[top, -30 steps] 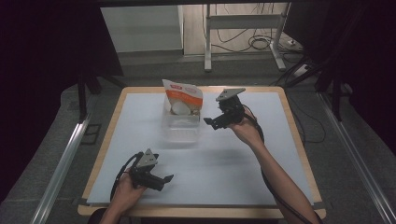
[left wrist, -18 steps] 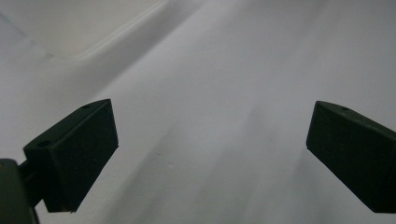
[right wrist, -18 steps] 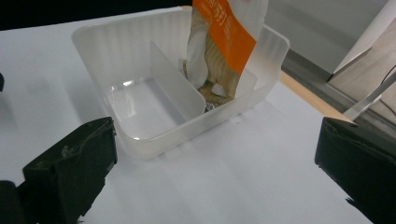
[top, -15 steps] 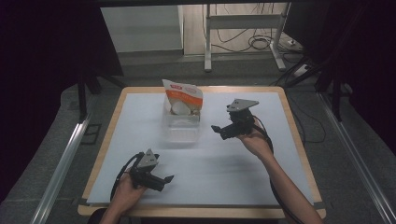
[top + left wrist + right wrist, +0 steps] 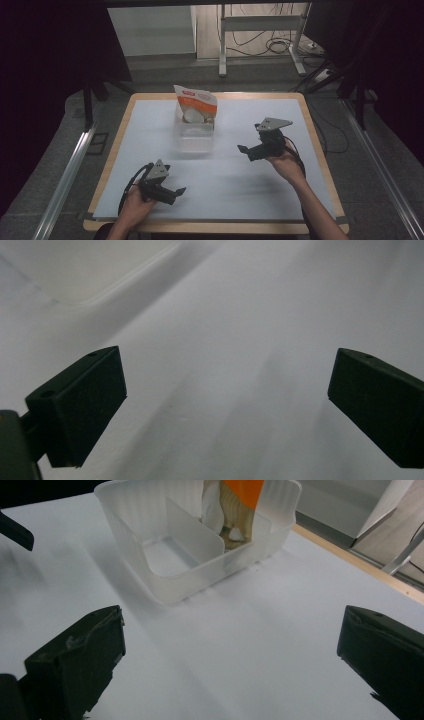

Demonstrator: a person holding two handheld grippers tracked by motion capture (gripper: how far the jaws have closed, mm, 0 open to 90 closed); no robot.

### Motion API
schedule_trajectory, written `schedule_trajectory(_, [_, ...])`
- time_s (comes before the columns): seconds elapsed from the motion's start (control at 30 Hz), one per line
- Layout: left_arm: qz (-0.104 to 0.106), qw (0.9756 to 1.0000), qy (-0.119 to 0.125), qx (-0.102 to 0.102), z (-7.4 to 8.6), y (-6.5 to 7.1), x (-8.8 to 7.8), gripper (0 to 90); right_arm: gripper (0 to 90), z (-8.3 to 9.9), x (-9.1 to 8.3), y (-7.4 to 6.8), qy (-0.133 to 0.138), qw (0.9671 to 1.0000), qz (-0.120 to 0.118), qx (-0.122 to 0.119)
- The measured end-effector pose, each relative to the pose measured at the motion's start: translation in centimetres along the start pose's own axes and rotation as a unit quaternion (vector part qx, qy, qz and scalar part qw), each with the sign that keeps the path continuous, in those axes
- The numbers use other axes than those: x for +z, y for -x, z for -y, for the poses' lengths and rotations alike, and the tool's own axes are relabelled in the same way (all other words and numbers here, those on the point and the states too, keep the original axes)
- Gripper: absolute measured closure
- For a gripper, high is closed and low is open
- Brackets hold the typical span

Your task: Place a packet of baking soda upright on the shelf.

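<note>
No text can be read anywhere. The orange-and-white bag (image 5: 196, 103) standing in the far compartment of the clear bin (image 5: 194, 137) carries a small red label near its top, too blurred to make out.

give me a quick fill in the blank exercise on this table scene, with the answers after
1. The orange and white snack bag stands in the ____ compartment of the clear plastic bin, as seen from the person's side.
2. The jaws of the right gripper stand ____, with nothing between them.
3. The bin's near compartment is ____.
4. The left gripper is over the white table near its ____ edge.

Missing words: far; open; empty; front
</note>
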State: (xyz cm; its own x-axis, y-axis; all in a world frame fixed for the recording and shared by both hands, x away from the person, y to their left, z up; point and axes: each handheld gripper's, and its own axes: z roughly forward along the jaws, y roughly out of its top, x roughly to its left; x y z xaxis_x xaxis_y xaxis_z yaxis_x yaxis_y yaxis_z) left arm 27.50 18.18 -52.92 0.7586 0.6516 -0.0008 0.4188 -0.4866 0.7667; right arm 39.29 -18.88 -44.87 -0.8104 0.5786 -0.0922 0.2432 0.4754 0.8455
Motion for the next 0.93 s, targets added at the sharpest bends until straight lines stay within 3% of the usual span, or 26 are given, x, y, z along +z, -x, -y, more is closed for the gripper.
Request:
schedule_trajectory(0.13, [-0.001,1.0,0.002,0.0,0.0,0.0,0.0,2.3,0.0,1.1,-1.2,-0.2,0.013,0.9996,-0.005,0.024])
schedule_trajectory(0.53, [-0.007,1.0,0.0,0.004,0.0,0.1,0.0,2.3,0.0,4.6,-4.8,-1.8,0.009,0.999,0.012,0.042])
schedule_trajectory(0.77, [-0.009,1.0,0.001,0.004,0.0,0.1,0.0,2.4,0.0,6.9,-5.1,-2.3,-0.012,0.9989,0.015,0.043])
schedule_trajectory(0.93, [-0.01,0.9999,0.001,0.004,0.0,0.0,0.0,2.4,0.0,7.3,-4.8,-2.1,-0.022,0.9988,0.012,0.042])
